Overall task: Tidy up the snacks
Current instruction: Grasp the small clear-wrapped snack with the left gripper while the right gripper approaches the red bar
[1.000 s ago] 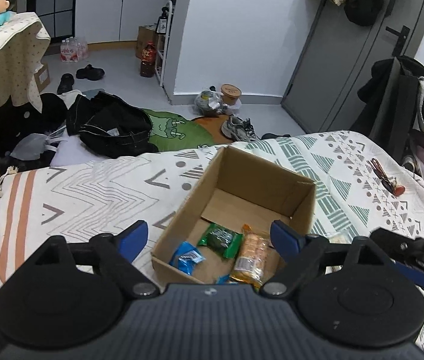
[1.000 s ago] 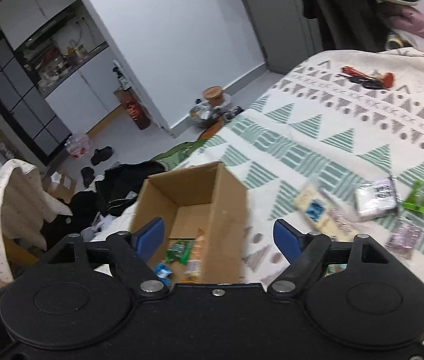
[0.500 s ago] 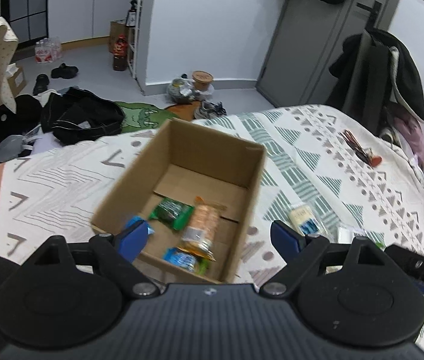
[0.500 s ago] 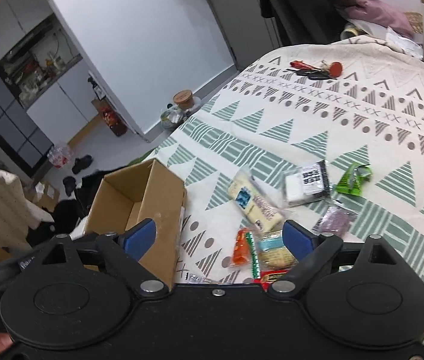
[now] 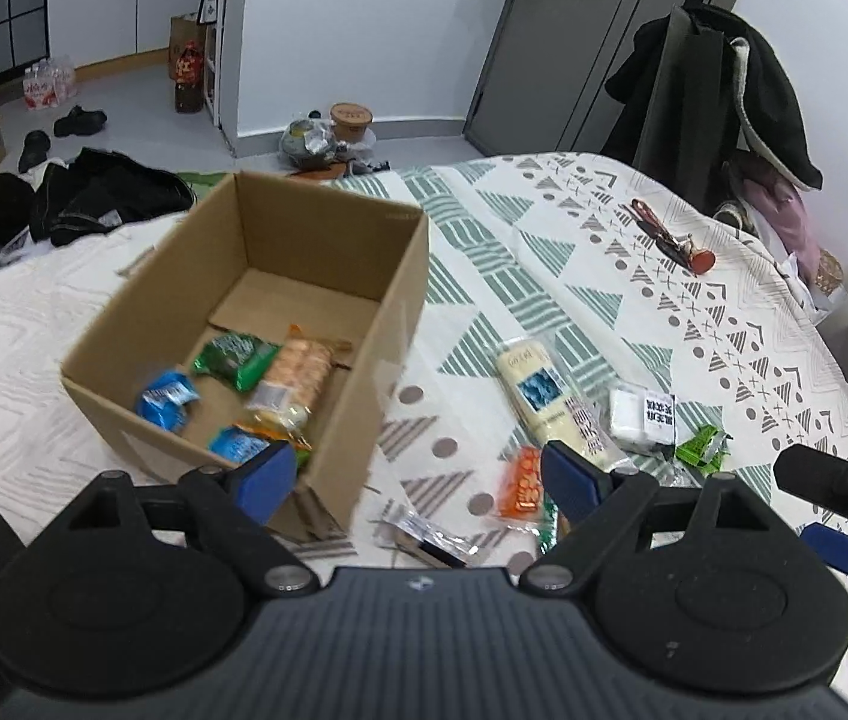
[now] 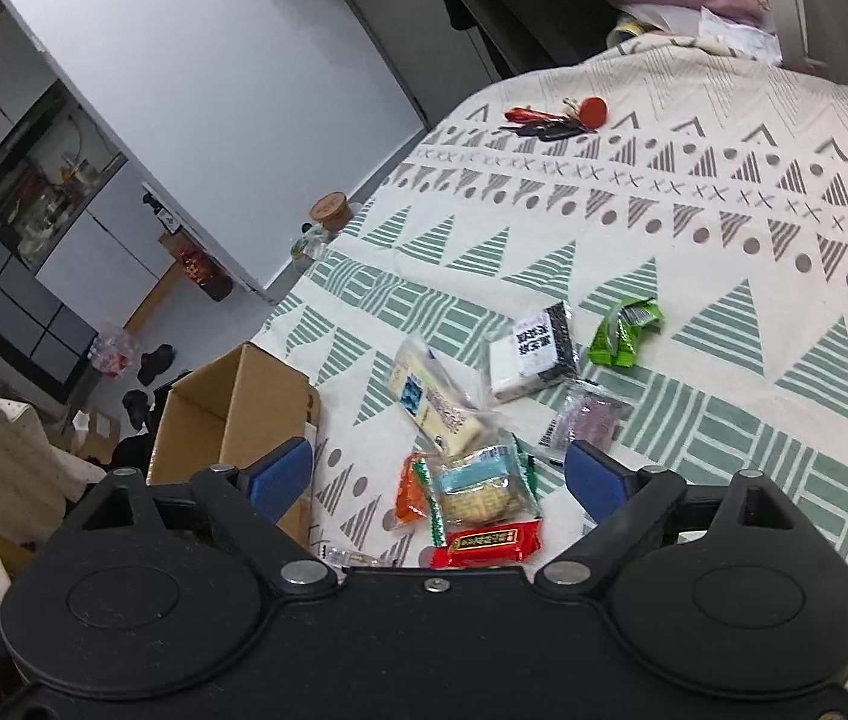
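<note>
Five snack pkts (image 5: 292, 375) in cardboard box (image 5: 400, 276) on bed.

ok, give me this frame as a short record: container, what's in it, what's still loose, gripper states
container: open brown cardboard box on the patterned bedspread
in box: two blue packets, green packet, clear pack of orange round crackers
loose on bedspread: long cream cracker pack, white-and-black packet, bright green packet, purple packet, red bar
left gripper: open, empty
right gripper: open, empty, above the loose pile
</note>
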Demonstrator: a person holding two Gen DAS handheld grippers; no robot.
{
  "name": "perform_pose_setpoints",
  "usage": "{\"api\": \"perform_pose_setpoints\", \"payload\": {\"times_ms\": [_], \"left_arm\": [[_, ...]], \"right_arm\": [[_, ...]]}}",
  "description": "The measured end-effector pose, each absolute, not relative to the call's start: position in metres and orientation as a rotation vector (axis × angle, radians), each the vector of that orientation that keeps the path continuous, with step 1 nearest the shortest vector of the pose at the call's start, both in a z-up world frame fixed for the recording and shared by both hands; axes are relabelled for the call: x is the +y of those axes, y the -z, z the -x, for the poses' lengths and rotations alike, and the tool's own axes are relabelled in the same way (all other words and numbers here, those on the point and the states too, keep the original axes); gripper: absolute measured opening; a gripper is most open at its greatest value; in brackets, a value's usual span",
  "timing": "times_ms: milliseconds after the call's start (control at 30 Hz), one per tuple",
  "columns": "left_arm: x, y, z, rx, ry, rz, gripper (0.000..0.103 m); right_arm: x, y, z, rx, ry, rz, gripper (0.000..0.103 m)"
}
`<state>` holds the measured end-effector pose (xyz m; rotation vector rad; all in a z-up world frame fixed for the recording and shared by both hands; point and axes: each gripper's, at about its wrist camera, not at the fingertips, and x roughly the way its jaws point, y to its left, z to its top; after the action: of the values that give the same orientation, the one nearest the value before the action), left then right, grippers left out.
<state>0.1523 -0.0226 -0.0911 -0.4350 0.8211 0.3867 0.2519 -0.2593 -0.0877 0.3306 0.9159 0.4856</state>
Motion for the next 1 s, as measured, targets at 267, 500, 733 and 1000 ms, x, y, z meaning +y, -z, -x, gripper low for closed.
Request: {"api": "perform_pose_setpoints", "payload": {"times_ms": [267, 500, 733, 1000], "left_arm": [[-0.037, 0.119, -0.161, 0.850, -0.415, 0.502, 0.085], [-0.043, 0.141, -0.163, 0.860, -0.450, 0.550, 0.076], [-0.042, 0.165, -0.169, 0.894, -0.479, 0.609, 0.061], [-0.038, 0.186, -0.175, 0.915, -0.490, 0.640, 0.053]], "right_arm": [[-0.262, 0.106, -0.260, 0.972, -0.456, -0.364, 0.081], [-0.265, 0.131, -0.262, 1.063, -0.389, -0.473, 0.068], [-0.270, 0.163, -0.263, 1.183, -0.329, -0.648, 0.062], [-0.252, 0.193, -0.271, 1.288, -0.309, -0.695, 0.058]]}}
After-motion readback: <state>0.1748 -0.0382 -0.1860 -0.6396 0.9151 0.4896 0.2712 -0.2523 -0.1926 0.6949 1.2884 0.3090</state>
